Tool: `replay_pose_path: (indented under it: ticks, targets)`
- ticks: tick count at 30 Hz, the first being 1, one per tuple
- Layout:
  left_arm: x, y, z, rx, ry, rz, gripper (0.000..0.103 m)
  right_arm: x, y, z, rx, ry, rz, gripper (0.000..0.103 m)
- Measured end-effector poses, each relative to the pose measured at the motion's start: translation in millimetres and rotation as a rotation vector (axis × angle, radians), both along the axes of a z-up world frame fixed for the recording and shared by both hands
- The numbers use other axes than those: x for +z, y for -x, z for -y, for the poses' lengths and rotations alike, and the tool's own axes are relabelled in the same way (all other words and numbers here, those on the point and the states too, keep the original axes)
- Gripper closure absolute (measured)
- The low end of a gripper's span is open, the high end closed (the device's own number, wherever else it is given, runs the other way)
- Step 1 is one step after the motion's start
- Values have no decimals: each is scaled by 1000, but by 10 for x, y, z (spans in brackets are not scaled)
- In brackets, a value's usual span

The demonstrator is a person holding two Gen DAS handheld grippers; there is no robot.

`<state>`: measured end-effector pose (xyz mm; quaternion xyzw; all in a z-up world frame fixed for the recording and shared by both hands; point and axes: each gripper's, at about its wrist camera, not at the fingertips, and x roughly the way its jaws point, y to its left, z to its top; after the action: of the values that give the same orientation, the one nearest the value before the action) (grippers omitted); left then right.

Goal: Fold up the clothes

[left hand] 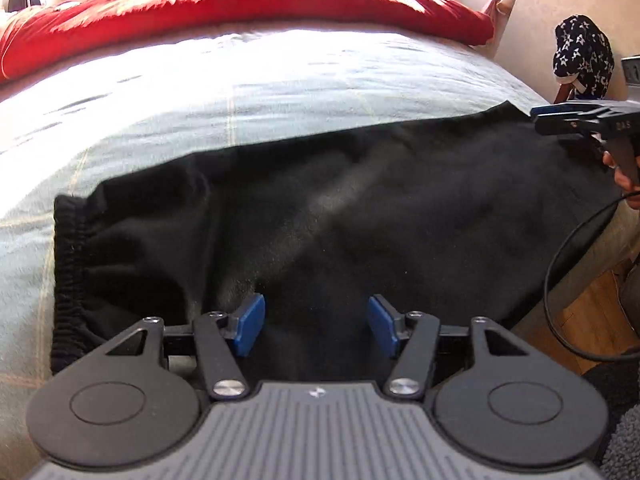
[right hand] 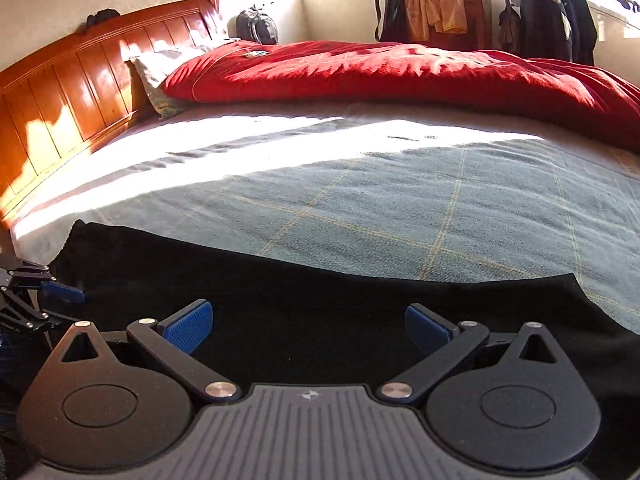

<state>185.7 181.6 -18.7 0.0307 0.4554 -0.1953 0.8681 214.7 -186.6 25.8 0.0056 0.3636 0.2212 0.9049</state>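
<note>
A black garment [left hand: 320, 208] with an elastic waistband [left hand: 68, 264] at its left end lies spread flat near the front edge of the bed. My left gripper [left hand: 317, 322] hovers over its near edge with the blue pads apart and only flat cloth below them, so it is open. At the garment's far right corner a hand holds my right gripper [left hand: 550, 118]. In the right wrist view, the right gripper [right hand: 308, 328] stands wide open above the black garment [right hand: 320, 280], gripping nothing. The left gripper [right hand: 60, 304] shows at the left edge.
The bed has a pale blue checked sheet [left hand: 200, 92] and a red quilt [right hand: 380, 72] bunched along its far side. A wooden headboard [right hand: 60, 92] stands left. A star-patterned cloth [left hand: 582, 56], a black cable [left hand: 560, 280] and wooden floor [left hand: 592, 312] lie beyond the bed's right edge.
</note>
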Motion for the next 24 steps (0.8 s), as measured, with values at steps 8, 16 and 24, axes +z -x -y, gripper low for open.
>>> replay_pose_path:
  ticks: [8,16,24]
  targets:
    - [213,602,7,35,-34,166,44,-211,800,-637,270,136,162,0]
    - [179,753,-221,232,142,256,43,-300,1212,-1506,508,355,369,34]
    - [-96,810,-537,388,555,110,40,-498,1280,-1996,671,507,373,53]
